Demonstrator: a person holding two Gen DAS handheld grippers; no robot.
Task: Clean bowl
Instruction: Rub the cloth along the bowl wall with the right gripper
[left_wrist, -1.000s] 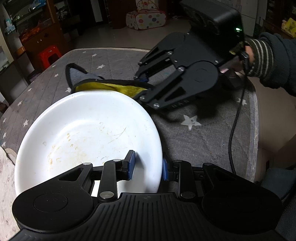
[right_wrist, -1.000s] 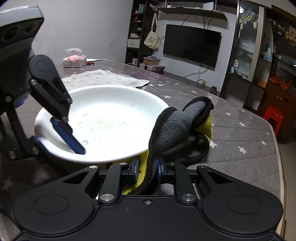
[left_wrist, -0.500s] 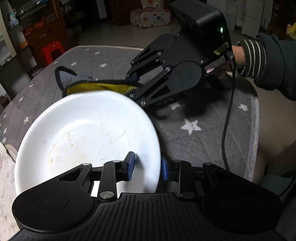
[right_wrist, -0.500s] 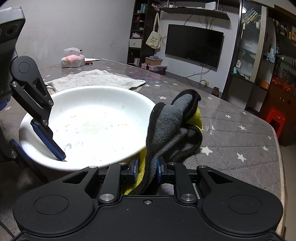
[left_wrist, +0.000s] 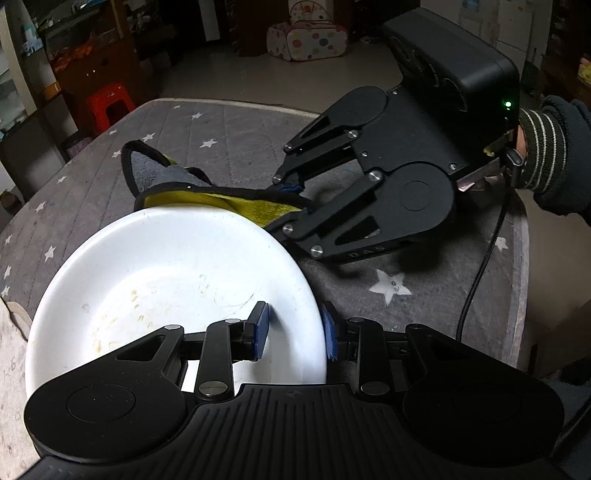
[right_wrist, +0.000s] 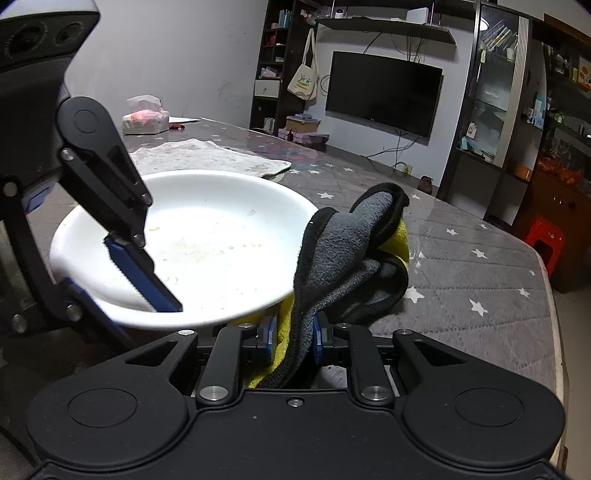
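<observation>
Right now I have both claws set and the wiping itself not yet begun, as far as I can judge. My left claw (left_wrist: 295, 328) is clamped on the near rim of the shallow white ceramic bowl (left_wrist: 166, 273), one blue pad inside the wall and one outside, and the bowl appears tipped up on that grip above the grey quilted, star-printed table (left_wrist: 406, 295). Dried yellowish streaks and crumbs are still spread across the bowl's floor, so cleaning is at its very start.

My right claw (right_wrist: 291, 339) is closed tight on a folded grey microfibre cloth with a yellow underside and black edging (right_wrist: 343, 251). The cloth bunches up ahead of the pads, just beyond the bowl's far rim and partly tucked under it, and in the left wrist view the yellow face shows right against that edge.

So I read this as the approach: bowl steadied, cloth ready beside it. Next I need to lift the cloth over the rim and press it down onto the soiled floor, then sweep it around. The left grip holds only one edge, so I should push gently or the bowl may twist or slip between the pads. A pale crumpled mat (right_wrist: 207, 155) lies on the table beyond the bowl.
</observation>
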